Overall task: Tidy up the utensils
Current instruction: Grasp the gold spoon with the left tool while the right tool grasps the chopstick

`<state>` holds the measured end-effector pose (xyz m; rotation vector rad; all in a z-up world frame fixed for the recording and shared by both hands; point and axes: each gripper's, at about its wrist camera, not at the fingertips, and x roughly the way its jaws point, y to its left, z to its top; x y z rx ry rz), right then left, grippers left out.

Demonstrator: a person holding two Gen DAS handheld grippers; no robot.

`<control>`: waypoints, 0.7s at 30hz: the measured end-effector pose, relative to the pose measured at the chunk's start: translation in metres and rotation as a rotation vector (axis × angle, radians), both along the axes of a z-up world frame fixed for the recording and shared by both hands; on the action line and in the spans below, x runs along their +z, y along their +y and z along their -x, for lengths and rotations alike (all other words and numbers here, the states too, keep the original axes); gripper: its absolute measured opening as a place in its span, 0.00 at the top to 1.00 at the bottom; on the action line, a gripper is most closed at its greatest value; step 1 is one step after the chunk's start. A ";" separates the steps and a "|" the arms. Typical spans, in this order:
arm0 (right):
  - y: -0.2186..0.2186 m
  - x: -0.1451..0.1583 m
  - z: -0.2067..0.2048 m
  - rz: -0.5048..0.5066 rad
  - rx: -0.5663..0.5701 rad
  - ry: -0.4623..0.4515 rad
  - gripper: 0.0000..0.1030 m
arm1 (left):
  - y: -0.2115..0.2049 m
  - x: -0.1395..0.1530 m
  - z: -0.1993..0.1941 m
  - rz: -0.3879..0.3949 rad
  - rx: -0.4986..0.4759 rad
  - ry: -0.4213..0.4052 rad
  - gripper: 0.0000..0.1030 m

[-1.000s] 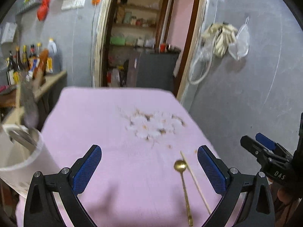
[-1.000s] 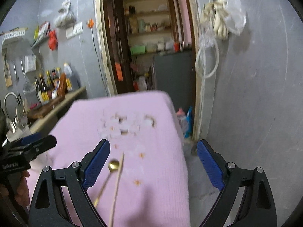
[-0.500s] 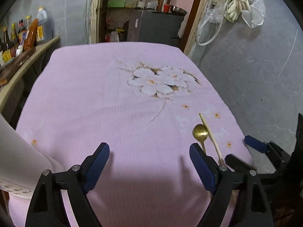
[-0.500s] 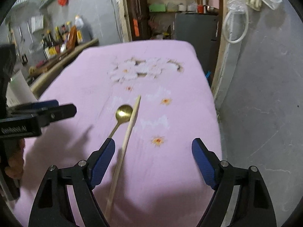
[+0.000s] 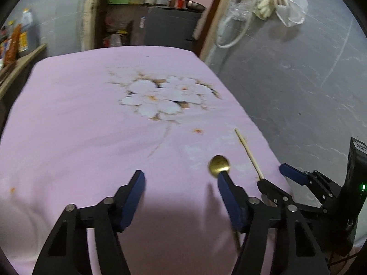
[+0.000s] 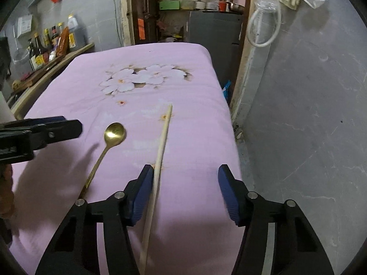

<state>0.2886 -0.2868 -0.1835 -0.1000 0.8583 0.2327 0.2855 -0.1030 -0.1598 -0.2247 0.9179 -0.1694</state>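
Observation:
A gold spoon and a wooden chopstick lie side by side on the pink flowered cloth. My right gripper hangs low over the cloth. Its jaws are closing with the chopstick between them, against the left pad and clear of the right one. My left gripper is also closing, with only cloth between its pads. The spoon bowl shows just past its right fingertip, which hides the handle. The chopstick lies to the right, where the right gripper reaches in.
The cloth's right edge drops to a grey floor. Bottles stand on a wooden counter at the left. Beyond the far end are a doorway with shelves and a dark cabinet. A hose and bags hang on the wall.
Both grippers have sunk toward the cloth and tipped down, and their jaws have narrowed. The white utensil holder has left the left wrist view. The chopstick now lies between the right jaws.

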 end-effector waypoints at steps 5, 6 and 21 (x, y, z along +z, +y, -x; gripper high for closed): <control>-0.018 0.000 -0.011 -0.111 0.032 0.029 0.48 | -0.015 -0.007 -0.021 0.019 -0.099 0.014 0.60; -0.021 0.001 -0.013 -0.136 0.042 0.039 0.48 | -0.019 -0.008 -0.024 0.019 -0.117 0.017 0.63; -0.013 -0.006 -0.070 -0.269 0.200 0.082 0.69 | -0.030 -0.012 -0.045 0.018 -0.217 0.065 0.89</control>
